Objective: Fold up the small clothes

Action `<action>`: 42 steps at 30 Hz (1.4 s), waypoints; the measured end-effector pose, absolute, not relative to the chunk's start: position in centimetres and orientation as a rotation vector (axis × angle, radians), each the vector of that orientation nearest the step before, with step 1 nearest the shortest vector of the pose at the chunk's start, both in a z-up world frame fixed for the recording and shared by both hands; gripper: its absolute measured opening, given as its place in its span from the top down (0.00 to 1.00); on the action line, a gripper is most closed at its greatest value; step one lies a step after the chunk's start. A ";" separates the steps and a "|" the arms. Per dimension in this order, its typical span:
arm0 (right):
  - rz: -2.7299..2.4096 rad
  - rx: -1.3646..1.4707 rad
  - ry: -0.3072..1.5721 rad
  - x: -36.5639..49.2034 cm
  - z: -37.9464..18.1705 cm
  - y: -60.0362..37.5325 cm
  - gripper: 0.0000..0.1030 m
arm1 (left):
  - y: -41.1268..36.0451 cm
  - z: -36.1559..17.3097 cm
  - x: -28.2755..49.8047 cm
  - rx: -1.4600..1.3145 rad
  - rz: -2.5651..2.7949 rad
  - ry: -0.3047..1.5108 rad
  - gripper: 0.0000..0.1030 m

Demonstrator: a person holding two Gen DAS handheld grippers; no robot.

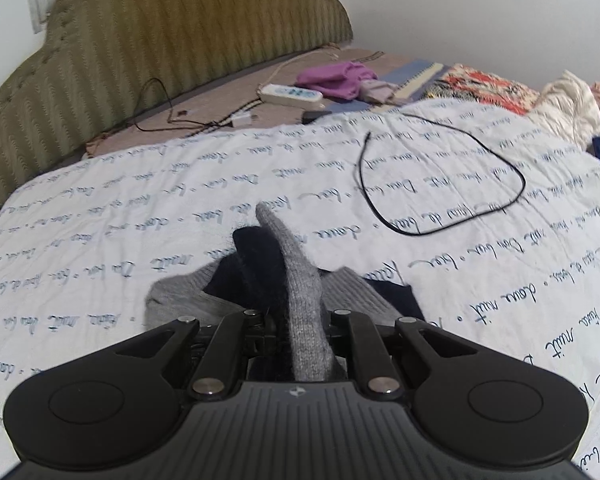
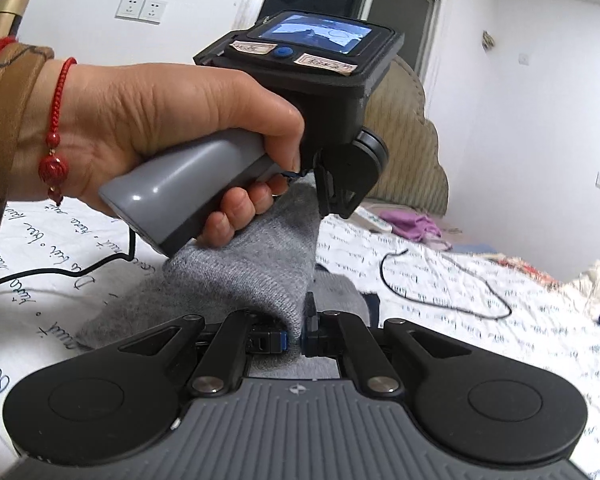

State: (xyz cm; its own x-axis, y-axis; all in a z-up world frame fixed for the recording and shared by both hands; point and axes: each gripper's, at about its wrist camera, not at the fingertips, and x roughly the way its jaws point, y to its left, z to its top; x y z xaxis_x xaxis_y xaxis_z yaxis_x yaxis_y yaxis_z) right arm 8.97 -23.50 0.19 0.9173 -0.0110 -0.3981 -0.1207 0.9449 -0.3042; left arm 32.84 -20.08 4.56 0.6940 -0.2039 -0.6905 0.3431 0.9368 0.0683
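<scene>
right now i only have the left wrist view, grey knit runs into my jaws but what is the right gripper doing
Observer: The right gripper is shut on the same grey knit garment, pinching a fold of it.
Operator: is the cloth off the bed between us
Observer: Yes, it rises from the right gripper's pinch up to the left gripper, while the rest lies on the white printed bedspread.
Operator: anything behind my gripper i cant see
Observer: A left hand with a red bead bracelet grips its grey handle, and a black cable trails from it across the bedspread.
</scene>
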 end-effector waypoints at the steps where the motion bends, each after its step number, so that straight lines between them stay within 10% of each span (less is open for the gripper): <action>1: 0.059 -0.315 0.417 8.9 0.1 -23.9 0.94 | -20.5 4.3 32.9 0.200 -0.312 0.755 0.88; 15: 0.187 0.074 0.614 11.5 -2.7 -29.1 0.88 | -23.4 1.3 34.1 0.172 -0.330 0.859 0.82; 20: 0.227 0.253 0.662 12.5 -3.7 -31.9 0.84 | -23.5 1.4 34.4 0.109 -0.353 0.865 0.68; 24: 0.245 0.391 0.693 13.2 -4.8 -34.1 0.79 | -23.2 2.5 34.3 0.059 -0.355 0.821 0.37; 42: 0.293 0.559 0.682 13.5 -5.6 -36.6 0.53 | -15.8 4.0 26.3 0.238 -0.264 0.636 0.26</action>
State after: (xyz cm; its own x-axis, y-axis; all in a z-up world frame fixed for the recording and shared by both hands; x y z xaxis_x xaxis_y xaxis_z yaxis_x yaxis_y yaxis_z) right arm 13.50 -36.60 -5.56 0.7435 0.4303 -0.5119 -0.0754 0.8145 0.5752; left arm 26.30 -15.75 3.98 0.7734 -0.1686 -0.6110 0.3136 0.9395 0.1377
